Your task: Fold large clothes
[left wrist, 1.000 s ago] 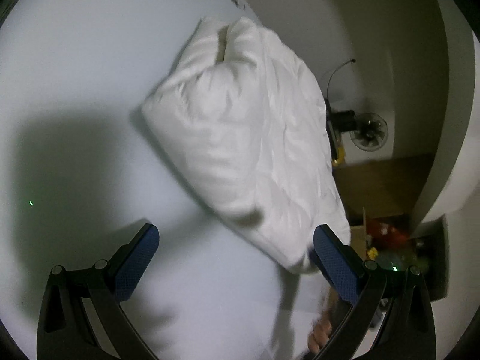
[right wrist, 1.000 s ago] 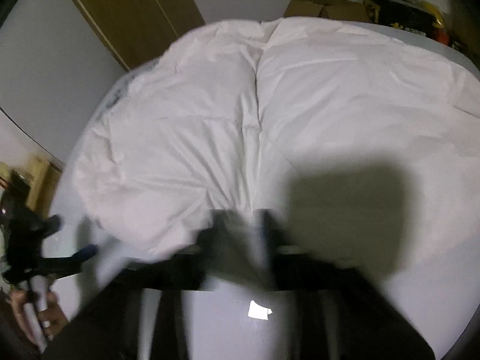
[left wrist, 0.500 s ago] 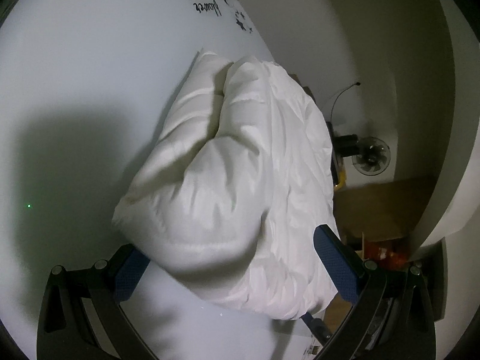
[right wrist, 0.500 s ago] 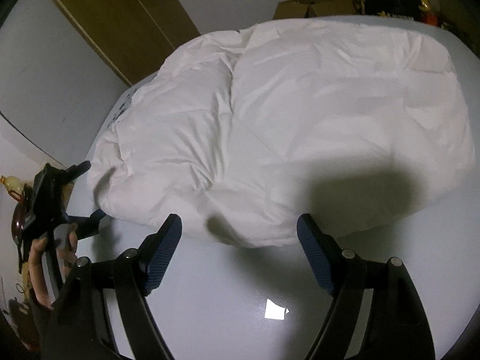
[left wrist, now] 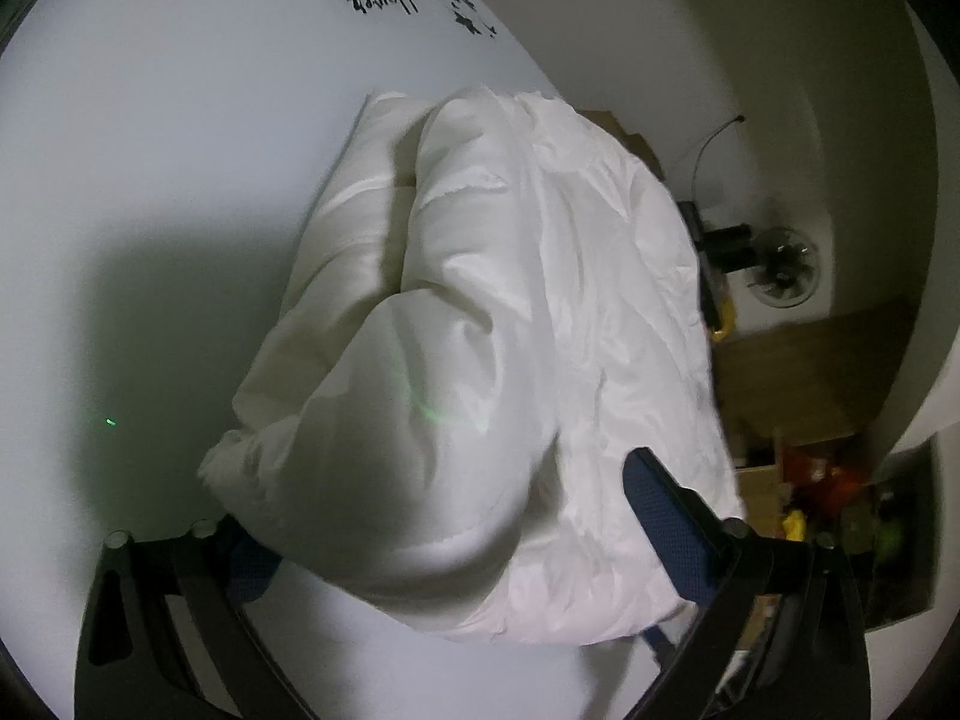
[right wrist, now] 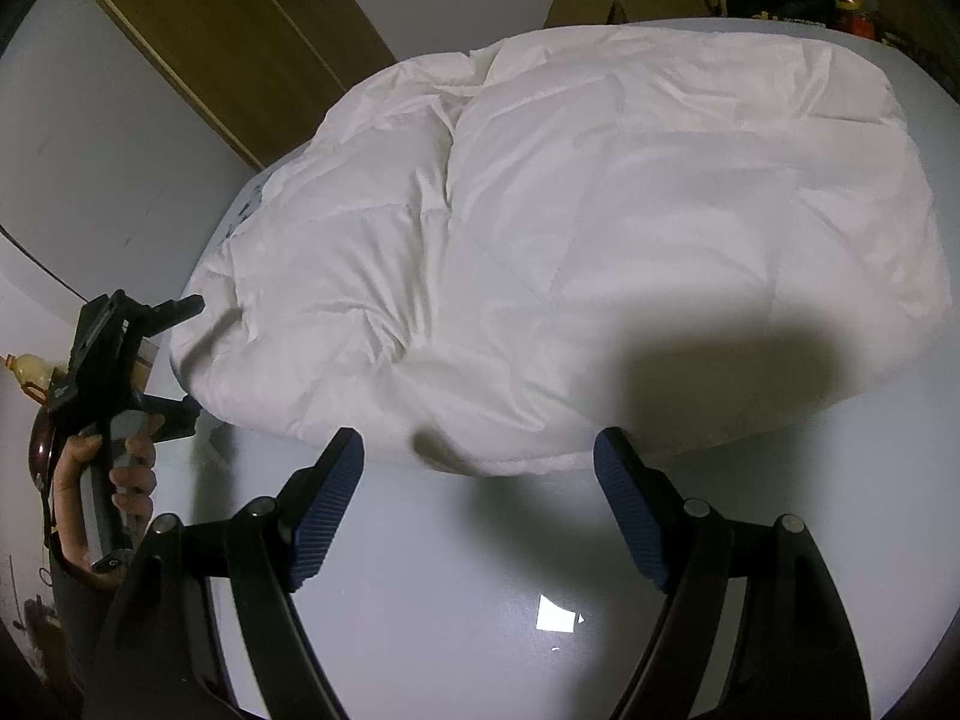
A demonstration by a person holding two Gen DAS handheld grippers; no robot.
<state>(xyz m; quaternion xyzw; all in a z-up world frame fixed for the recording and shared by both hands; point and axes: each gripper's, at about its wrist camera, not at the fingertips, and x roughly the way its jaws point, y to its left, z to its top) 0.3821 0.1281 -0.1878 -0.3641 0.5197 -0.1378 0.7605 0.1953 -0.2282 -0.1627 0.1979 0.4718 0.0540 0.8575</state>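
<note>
A puffy white padded garment (right wrist: 600, 228) lies folded in a thick bundle on the pale table (right wrist: 480, 630). In the left wrist view the garment (left wrist: 480, 348) fills the middle. My left gripper (left wrist: 444, 516) is open, its jaws on either side of the bundle's near corner; the left pad is partly hidden under the fabric. It also shows in the right wrist view (right wrist: 180, 360), at the bundle's left end. My right gripper (right wrist: 480, 480) is open and empty, just short of the garment's near edge.
Black lettering (left wrist: 384, 0) marks the table's far end. A wooden door (right wrist: 228, 42) and cardboard boxes (right wrist: 624, 0) stand beyond the table. A fan (left wrist: 780, 276) and floor clutter (left wrist: 822, 492) lie off the table's right side.
My left gripper has moved in until its open jaws straddle the bundle's corner. My right gripper has opened and pulled back from the garment's near edge.
</note>
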